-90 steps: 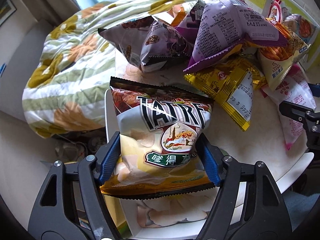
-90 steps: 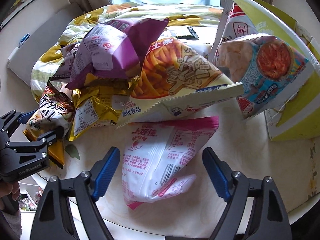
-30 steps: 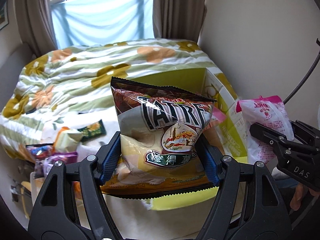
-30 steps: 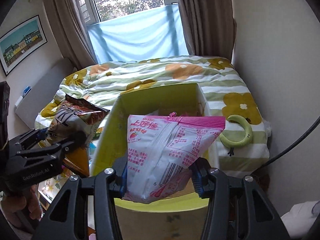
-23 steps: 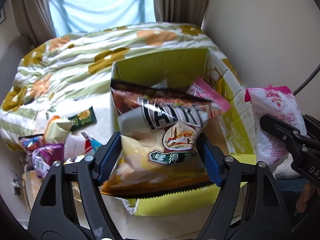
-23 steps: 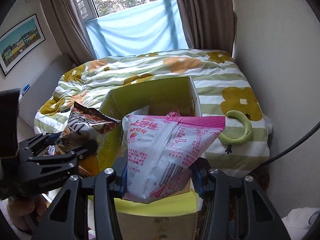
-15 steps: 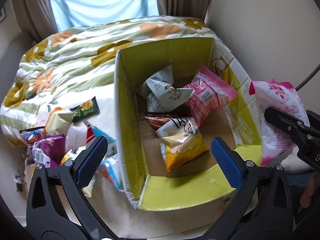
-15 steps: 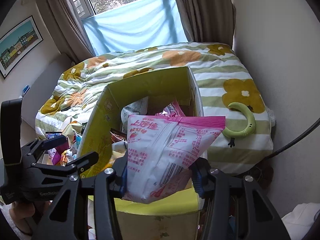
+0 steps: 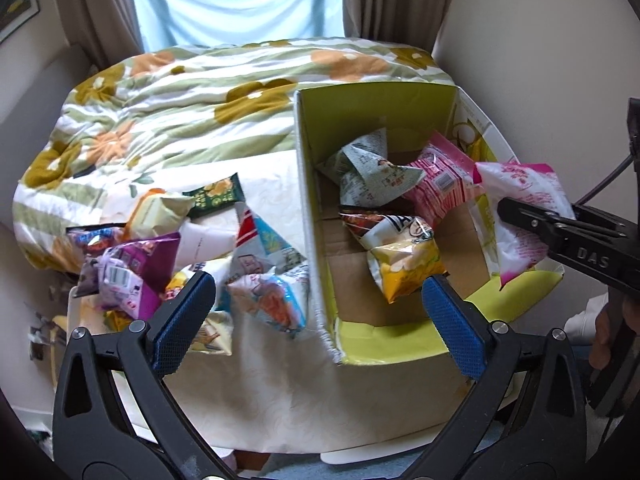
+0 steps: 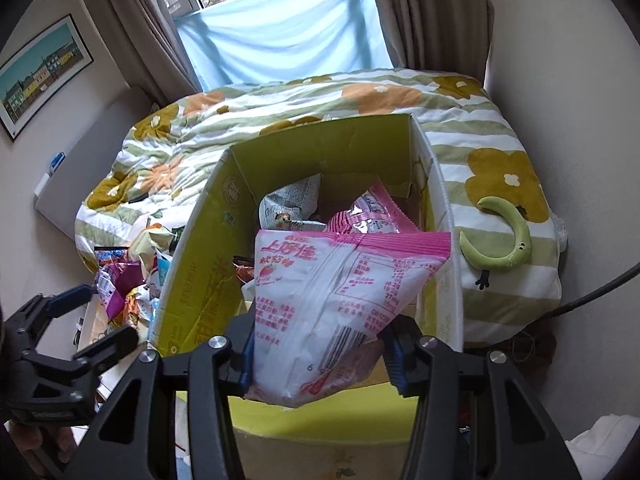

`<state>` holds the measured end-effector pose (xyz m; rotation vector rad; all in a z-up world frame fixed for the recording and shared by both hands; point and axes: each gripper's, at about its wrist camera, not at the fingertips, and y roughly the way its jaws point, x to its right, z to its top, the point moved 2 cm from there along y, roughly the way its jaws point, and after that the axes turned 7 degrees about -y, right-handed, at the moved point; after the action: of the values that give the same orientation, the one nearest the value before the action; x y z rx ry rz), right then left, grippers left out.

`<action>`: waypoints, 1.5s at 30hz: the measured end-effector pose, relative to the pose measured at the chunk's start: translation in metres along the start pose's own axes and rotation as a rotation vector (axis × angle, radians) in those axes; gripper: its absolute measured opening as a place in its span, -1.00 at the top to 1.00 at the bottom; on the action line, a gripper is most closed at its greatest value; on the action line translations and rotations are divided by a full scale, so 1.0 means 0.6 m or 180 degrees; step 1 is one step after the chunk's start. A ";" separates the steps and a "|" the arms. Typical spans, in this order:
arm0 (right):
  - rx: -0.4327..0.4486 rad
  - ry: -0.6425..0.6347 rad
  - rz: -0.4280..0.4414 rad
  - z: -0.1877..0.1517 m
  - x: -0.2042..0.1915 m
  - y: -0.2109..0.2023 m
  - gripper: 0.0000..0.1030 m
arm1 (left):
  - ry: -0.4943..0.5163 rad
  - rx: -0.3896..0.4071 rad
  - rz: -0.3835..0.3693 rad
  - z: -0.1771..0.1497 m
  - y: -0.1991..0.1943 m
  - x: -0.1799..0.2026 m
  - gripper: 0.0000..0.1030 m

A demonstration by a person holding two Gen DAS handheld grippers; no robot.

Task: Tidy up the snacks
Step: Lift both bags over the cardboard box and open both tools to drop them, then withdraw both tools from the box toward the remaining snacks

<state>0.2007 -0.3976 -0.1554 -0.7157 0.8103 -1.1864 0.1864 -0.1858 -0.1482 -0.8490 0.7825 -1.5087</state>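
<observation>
An open yellow-green cardboard box (image 9: 376, 108) stands on the table's right side and shows in the right wrist view (image 10: 200, 248) too. Inside lie the brown-and-yellow chip bag (image 9: 396, 248), a grey-green bag (image 9: 368, 172) and a pink bag (image 9: 440, 188). My left gripper (image 9: 316, 320) is open and empty, above the box's near left wall. My right gripper (image 10: 320, 352) is shut on a pink-and-white snack bag (image 10: 340, 300), held over the box's near right edge; this bag also shows in the left wrist view (image 9: 520, 208).
Several loose snack bags (image 9: 180, 240) are piled on the white table (image 9: 280, 392) left of the box. A flowered quilt (image 9: 180, 92) on the bed lies behind. A green crescent toy (image 10: 504, 240) rests on the bed. A wall is close on the right.
My left gripper opened and dropped the brown-and-yellow chip bag into the box, then drew back and left. My right gripper brought the pink-and-white bag over the box.
</observation>
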 end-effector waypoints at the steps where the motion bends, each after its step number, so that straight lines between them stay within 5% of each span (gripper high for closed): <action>1: -0.0030 -0.0001 0.0000 0.000 0.001 0.008 0.10 | -0.0005 0.0010 0.0023 0.001 -0.002 -0.005 -0.98; 8: -0.0221 0.0022 -0.0020 -0.014 0.005 0.049 0.02 | -0.0085 -0.0019 0.0067 0.000 0.001 -0.026 -0.98; 12: -0.0115 0.0026 0.0048 -0.022 0.005 0.040 -0.89 | -0.0093 -0.0026 0.0054 -0.002 0.004 -0.027 -0.98; 13: -0.0096 0.0030 0.0069 -0.024 0.003 0.036 -0.93 | -0.0090 -0.0026 0.0054 -0.003 0.004 -0.027 -0.98; 32: 0.0203 -0.0075 0.0179 -0.019 -0.014 -0.066 -0.94 | -0.0053 0.0305 0.0227 -0.018 -0.077 -0.016 -0.98; 45: 0.0450 -0.0084 0.0420 0.006 -0.081 -0.095 -0.94 | -0.0639 0.0409 0.0549 -0.076 -0.148 -0.154 -0.98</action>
<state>0.1667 -0.3631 -0.0979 -0.5524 0.7327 -1.1012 0.1075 -0.0845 -0.1027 -0.8015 0.5889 -1.2850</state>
